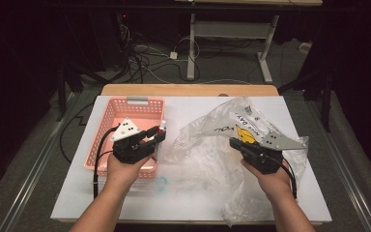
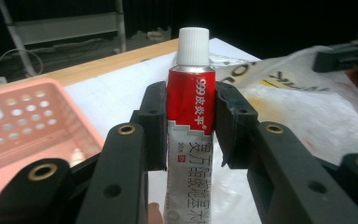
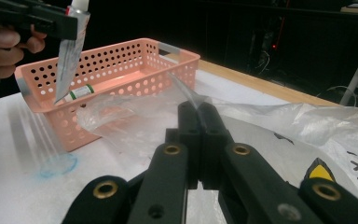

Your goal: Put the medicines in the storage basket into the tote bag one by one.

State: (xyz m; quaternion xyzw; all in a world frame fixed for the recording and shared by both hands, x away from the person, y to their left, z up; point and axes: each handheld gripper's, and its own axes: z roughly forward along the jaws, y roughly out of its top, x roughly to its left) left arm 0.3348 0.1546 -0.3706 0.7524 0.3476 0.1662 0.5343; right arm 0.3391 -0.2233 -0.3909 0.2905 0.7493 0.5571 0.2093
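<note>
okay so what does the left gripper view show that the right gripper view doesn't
The left gripper view gives a close look at the tube clamped in the left gripper: white ribbed cap, red band, printed characters. The right gripper view adds the right gripper shut on a fold of the clear plastic bag, a small white item lying in the pink basket, and a blue ring mark on the table. Both share the basket, the bag and the white table.

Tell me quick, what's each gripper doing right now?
Left gripper: shut on the red and white tube, held above the pink basket.
Right gripper: shut on an edge of the clear plastic bag.
</note>
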